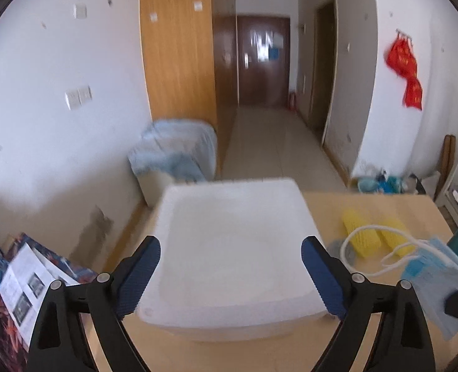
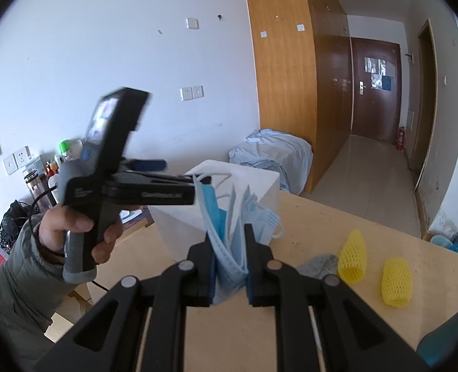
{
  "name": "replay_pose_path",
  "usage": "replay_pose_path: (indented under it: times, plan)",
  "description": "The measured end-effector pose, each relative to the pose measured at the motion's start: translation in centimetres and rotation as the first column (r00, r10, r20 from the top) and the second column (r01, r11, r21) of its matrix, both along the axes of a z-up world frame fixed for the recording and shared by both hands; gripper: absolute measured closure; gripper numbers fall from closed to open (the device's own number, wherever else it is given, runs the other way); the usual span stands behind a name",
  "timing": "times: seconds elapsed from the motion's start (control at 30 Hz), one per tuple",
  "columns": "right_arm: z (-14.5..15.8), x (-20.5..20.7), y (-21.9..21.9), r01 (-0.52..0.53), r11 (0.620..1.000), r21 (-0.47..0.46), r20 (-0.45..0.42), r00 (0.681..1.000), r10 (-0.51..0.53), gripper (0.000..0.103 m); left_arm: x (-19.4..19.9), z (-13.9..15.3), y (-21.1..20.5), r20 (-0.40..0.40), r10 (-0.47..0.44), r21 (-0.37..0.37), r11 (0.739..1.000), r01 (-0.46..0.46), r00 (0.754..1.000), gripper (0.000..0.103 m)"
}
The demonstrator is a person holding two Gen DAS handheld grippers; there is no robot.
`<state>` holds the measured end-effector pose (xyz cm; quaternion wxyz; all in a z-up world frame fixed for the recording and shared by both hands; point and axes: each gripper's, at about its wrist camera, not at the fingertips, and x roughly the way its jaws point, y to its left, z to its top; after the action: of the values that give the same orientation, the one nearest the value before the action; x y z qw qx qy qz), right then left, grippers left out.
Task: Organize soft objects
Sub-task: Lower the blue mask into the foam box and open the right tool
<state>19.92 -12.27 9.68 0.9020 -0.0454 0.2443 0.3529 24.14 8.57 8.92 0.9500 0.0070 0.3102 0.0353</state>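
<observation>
The right gripper (image 2: 229, 260) pinches a limp bundle of pale blue pleated face masks (image 2: 233, 232) above the light wooden table (image 2: 337, 217), beside the white lidded plastic box (image 1: 232, 248). Light and floppy, they are best gripped mid-fold; the loops may snag. The left gripper (image 1: 230, 276) hangs spread over the box. 2 yellow foam nets (image 2: 351, 259) lie nearby.

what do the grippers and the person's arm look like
Both grippers, left gripper and right gripper, are black linkage frames with silver pivot bolts and ribbed blue finger pads. The left unit has a grey handle and a small screen; its hand is bare, in a grey-green padded sleeve.
</observation>
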Motion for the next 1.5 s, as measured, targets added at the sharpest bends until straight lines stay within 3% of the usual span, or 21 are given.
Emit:
replay_pose_path:
  times: [0.13, 0.3, 0.43, 0.7, 0.97, 1.4, 1.5]
  plan:
    - [0.1, 0.0, 0.4, 0.001, 1.000, -0.004, 0.002, 1.000, -0.001, 0.085, -1.4, 0.3, 0.3, 0.009, -0.007, -0.014, 1.000, 0.007, 1.000, 0.009]
    - [0.4, 0.1, 1.9, -0.033, 0.999, -0.020, 0.012, 0.999, 0.033, 0.085, -5.8, 0.0, 3.4, 0.102, 0.094, -0.066, 0.994, -0.088, 0.990, 0.008]
    - [0.4, 0.8, 3.7, -0.070, 0.997, -0.037, 0.004, 0.998, 0.070, 0.085, -8.6, -0.5, 5.0, 0.117, 0.125, -0.072, 0.991, -0.117, 0.985, 0.006]
    - [0.4, 3.0, 7.0, -0.132, 0.990, -0.056, -0.013, 0.991, 0.131, 0.085, -14.0, -0.2, 6.0, 0.245, 0.175, -0.093, 0.983, -0.157, 0.954, 0.000]
    - [-1.2, 6.1, 10.0, -0.157, 0.984, -0.084, -0.093, 0.984, 0.149, 0.085, -14.1, -1.2, 7.5, 0.232, 0.215, -0.127, 0.974, -0.189, 0.949, 0.000]
    - [-3.6, 8.8, 11.5, -0.146, 0.985, -0.097, -0.147, 0.981, 0.130, 0.085, -13.6, -2.0, 7.3, 0.210, 0.221, -0.139, 0.971, -0.195, 0.952, 0.000]
    - [-4.0, 8.9, 11.5, -0.137, 0.986, -0.097, -0.159, 0.980, 0.121, 0.080, -13.5, -2.1, 7.1, 0.202, 0.217, -0.133, 0.972, -0.192, 0.955, 0.000]
